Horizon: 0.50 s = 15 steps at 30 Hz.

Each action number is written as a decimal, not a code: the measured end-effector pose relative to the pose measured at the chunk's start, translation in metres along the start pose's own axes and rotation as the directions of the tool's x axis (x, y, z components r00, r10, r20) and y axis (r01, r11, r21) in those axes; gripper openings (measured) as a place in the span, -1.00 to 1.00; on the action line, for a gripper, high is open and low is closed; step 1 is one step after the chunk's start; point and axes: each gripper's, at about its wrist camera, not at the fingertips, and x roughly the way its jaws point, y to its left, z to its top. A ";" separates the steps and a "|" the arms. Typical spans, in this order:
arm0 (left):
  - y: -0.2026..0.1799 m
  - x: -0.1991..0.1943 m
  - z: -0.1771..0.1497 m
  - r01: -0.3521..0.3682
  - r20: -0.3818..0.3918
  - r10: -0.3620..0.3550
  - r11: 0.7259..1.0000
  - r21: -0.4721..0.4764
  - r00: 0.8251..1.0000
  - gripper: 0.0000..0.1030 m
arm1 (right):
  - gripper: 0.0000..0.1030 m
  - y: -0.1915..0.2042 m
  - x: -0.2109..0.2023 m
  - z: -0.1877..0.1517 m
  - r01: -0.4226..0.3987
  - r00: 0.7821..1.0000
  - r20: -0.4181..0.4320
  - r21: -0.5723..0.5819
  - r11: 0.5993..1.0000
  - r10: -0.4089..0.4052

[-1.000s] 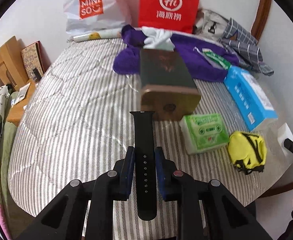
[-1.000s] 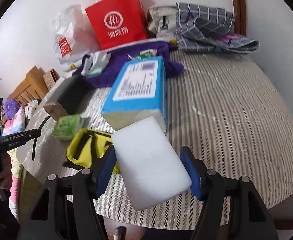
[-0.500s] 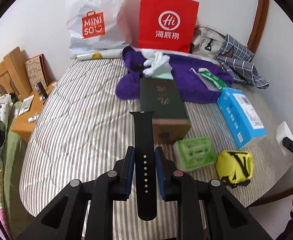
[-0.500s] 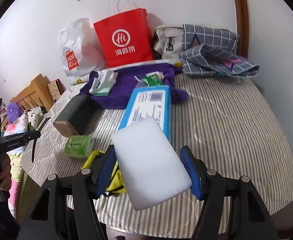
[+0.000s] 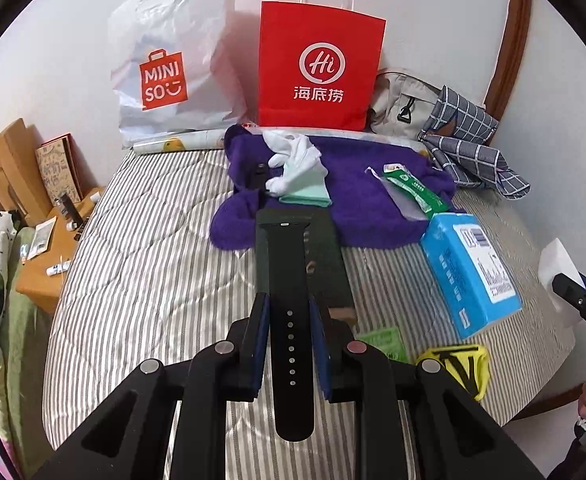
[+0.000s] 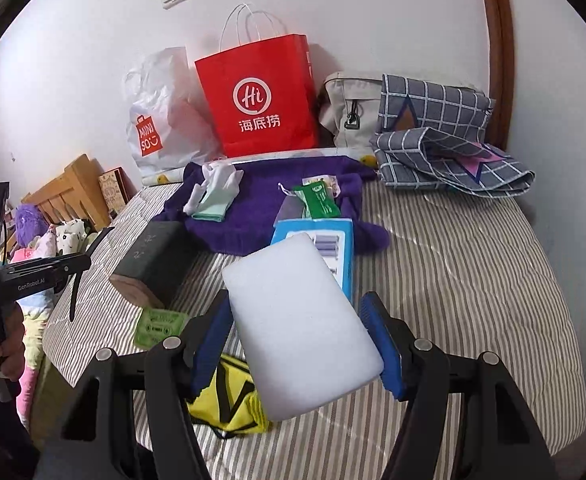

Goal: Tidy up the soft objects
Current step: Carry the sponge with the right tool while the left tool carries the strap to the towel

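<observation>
Soft objects lie spread over a striped bed [image 5: 141, 264]. In the left wrist view, the left gripper [image 5: 289, 344] sits at the bottom centre, its blue fingers [image 5: 259, 340] narrow and clamped on a black watch strap [image 5: 287, 280] that runs up the middle of the frame. Behind the strap lies a dark box [image 5: 327, 256]. A purple blanket [image 5: 357, 204] at centre carries white gloves [image 5: 297, 160] and a green packet [image 5: 413, 188]. A blue tissue pack [image 5: 469, 268] sits at right, a yellow pouch [image 5: 461, 364] at lower right.

In the right wrist view, the right gripper [image 6: 297, 344] at bottom centre holds a white sponge [image 6: 301, 328] between its fingers [image 6: 385, 352], which stand fairly wide against the sponge's sides. The sponge hangs above the bed, with the yellow pouch [image 6: 229, 404] beneath it and the blue tissue pack [image 6: 345, 248] just behind. A red paper bag [image 6: 261, 100] stands against the wall at upper centre.
</observation>
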 end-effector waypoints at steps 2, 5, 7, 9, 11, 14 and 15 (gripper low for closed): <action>0.001 0.004 0.006 0.002 -0.001 -0.002 1.000 -0.002 1.000 -0.61 | 0.25 0.000 0.004 0.005 0.003 1.000 0.000 0.000 1.000 -0.003; 0.003 0.009 0.017 -0.001 0.001 0.001 1.000 0.000 1.000 -0.61 | 0.25 0.001 0.012 0.014 -0.002 1.000 0.000 -0.001 1.000 0.002; 0.004 0.012 0.025 -0.003 0.003 0.003 1.000 -0.006 1.000 -0.61 | 0.25 0.002 0.018 0.020 0.001 1.000 -0.002 -0.007 1.000 -0.001; 0.006 0.016 0.035 -0.005 0.008 0.005 1.000 -0.010 1.000 -0.61 | 0.25 0.004 0.026 0.029 -0.003 1.000 -0.007 -0.009 1.000 0.003; 0.007 0.019 0.043 -0.002 0.019 0.002 1.000 -0.011 1.000 -0.61 | 0.25 0.007 0.031 0.037 0.000 1.000 -0.009 -0.010 1.000 -0.001; 0.009 0.027 0.060 0.004 0.032 -0.003 1.000 -0.021 0.999 -0.61 | 0.25 0.012 0.037 0.052 -0.012 1.000 0.003 -0.021 1.000 0.012; 0.009 0.029 0.064 0.005 0.034 -0.004 1.000 -0.024 0.999 -0.61 | 0.25 0.014 0.041 0.057 -0.016 1.000 0.003 -0.023 1.000 0.016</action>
